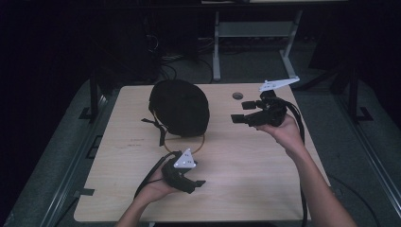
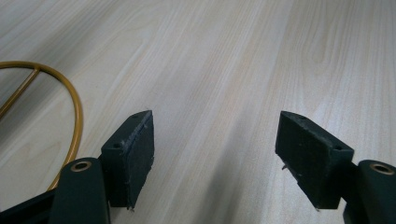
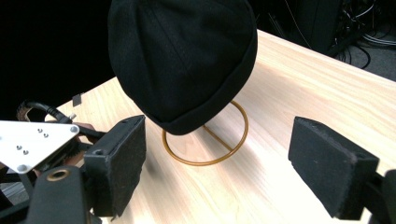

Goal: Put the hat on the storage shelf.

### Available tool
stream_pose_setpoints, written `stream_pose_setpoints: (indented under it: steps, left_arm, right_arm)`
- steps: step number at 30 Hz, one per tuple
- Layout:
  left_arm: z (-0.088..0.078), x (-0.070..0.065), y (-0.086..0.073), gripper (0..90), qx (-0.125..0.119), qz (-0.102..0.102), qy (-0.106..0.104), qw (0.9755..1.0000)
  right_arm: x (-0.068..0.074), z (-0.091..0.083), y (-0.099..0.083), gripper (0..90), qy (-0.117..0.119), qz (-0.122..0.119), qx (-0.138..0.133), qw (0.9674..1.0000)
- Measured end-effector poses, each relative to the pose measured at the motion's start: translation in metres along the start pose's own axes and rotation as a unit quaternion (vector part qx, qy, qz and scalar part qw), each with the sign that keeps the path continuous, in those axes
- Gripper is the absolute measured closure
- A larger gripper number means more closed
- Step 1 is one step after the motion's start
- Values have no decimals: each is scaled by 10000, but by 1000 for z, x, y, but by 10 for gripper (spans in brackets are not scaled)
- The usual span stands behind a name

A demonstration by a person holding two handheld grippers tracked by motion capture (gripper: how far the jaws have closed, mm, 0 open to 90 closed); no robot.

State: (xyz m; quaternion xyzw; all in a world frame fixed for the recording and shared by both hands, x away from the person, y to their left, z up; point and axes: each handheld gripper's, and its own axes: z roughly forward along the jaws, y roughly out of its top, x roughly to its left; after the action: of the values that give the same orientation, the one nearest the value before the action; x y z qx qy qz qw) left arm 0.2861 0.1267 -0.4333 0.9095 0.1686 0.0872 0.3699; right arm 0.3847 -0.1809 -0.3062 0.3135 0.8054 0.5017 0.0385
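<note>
**Both claws wide, nothing gripped; hat on stand, upper centre of table**

Left gripper (image 1: 188,180): lower centre of the high view, held in the person's left hand (image 1: 153,188), grey three-cornered plate on top, jaws pointing toward the right of the frame. Sits low over the table (image 1: 246,189). In the left gripper view the jaws stand wide apart, bare wood grain between them. Gold ring base (image 2: 70,121) curves in at the left edge of that view, just beside the left jaw; a straight gold bar crosses inside the ring. Can't tell if the jaw touches it.

Right gripper (image 1: 242,112): upper right of the high view, held up by the right hand (image 1: 283,132), jaws pointing left toward the hat, cable trailing down along the forearm. In the right gripper view, jaws wide, nothing between the pads, clear of the hat.

Black hat (image 1: 179,106): upper centre of the high view, on a gold wire stand. Black strap (image 1: 158,127) hangs off its left side onto the table. In the right gripper view the hat fills the upper centre of the frame, brim rolled, the stand's ring base flat on the wood below it. Left gripper's plate shows at that view's lower left.

Small round hole (image 1: 237,95) in the tabletop, between hat and right gripper, near the far edge.

Background dark: desk legs and cables on the floor behind the table.
</note>
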Motion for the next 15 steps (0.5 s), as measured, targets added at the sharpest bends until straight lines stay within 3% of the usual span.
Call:
stream_pose_setpoints:
  steps: [15]
  left_arm:
    - [1,0,0,281,44,8,-2,10000]
  right_arm:
    - [-6,-10,-28,185,-52,100,69,9999]
